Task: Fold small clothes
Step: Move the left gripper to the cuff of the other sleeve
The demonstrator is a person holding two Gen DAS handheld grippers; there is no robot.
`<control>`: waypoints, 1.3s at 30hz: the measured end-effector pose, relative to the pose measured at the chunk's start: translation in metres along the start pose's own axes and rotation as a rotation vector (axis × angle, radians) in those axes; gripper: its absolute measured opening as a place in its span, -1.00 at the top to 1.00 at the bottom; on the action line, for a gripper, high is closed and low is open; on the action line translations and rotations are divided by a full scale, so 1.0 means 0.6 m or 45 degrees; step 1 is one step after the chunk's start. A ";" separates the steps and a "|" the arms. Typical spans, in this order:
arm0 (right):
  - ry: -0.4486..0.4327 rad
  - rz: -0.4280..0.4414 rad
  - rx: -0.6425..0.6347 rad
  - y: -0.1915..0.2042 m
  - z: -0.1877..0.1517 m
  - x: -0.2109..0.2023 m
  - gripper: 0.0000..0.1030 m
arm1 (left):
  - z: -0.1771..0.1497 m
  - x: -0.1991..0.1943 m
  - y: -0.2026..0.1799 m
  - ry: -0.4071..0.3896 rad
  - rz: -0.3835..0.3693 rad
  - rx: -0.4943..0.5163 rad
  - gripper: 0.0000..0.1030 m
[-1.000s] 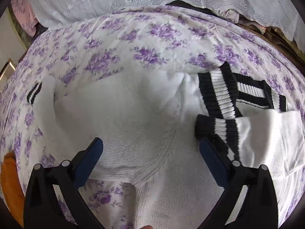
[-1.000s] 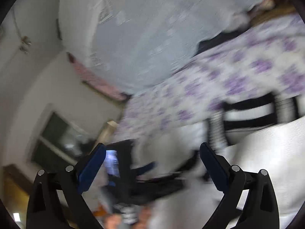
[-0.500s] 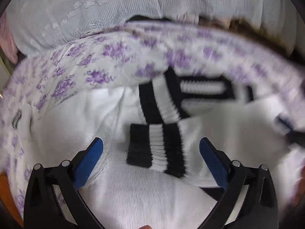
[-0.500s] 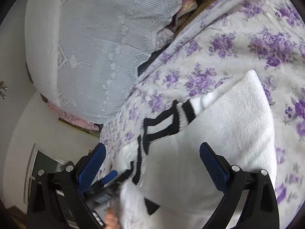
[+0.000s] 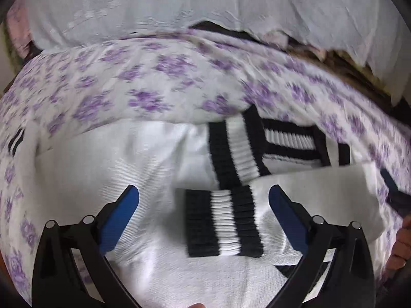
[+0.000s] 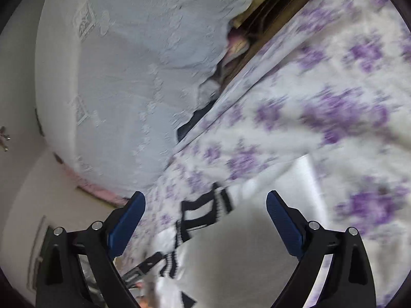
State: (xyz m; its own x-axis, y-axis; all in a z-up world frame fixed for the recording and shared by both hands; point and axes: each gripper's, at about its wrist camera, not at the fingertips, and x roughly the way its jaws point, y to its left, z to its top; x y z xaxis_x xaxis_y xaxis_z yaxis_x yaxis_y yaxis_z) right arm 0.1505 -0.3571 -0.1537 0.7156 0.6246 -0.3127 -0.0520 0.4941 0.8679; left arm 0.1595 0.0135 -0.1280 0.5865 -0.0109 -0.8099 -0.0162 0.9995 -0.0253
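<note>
A small white knit sweater (image 5: 108, 169) with black-and-white striped cuffs and hem lies on the floral bedsheet (image 5: 154, 82). One sleeve is folded across its body, with its striped cuff (image 5: 223, 223) between my left fingers. My left gripper (image 5: 203, 213) is open and empty just above that cuff. In the right wrist view the sweater (image 6: 246, 251) lies below my right gripper (image 6: 205, 218), which is open and empty. The striped hem (image 6: 203, 210) shows between its fingers. The view is blurred.
A pale lace-patterned cover (image 5: 179, 5) lies over a bulk at the far edge of the bed, also in the right wrist view (image 6: 133, 64). The right gripper's tip (image 5: 393, 190) and a hand (image 5: 400, 243) show at the right edge. A dark gap (image 6: 269, 20) runs beside the bed.
The left gripper has shifted so the folded sleeve cuff sits between its fingers. The right gripper has swung and tilted, moving lower over the sweater's right side. Both stay open.
</note>
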 end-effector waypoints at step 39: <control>0.228 -0.114 -0.365 0.117 -0.118 0.030 -0.93 | -0.006 0.009 -0.017 0.022 0.148 0.060 -0.92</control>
State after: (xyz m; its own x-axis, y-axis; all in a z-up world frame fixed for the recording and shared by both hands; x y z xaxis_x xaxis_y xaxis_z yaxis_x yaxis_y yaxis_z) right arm 0.1104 -0.2681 -0.1260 0.5941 0.6545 -0.4676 -0.2059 0.6857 0.6981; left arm 0.1599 0.0033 -0.1341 0.5688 0.1051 -0.8158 -0.0452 0.9943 0.0965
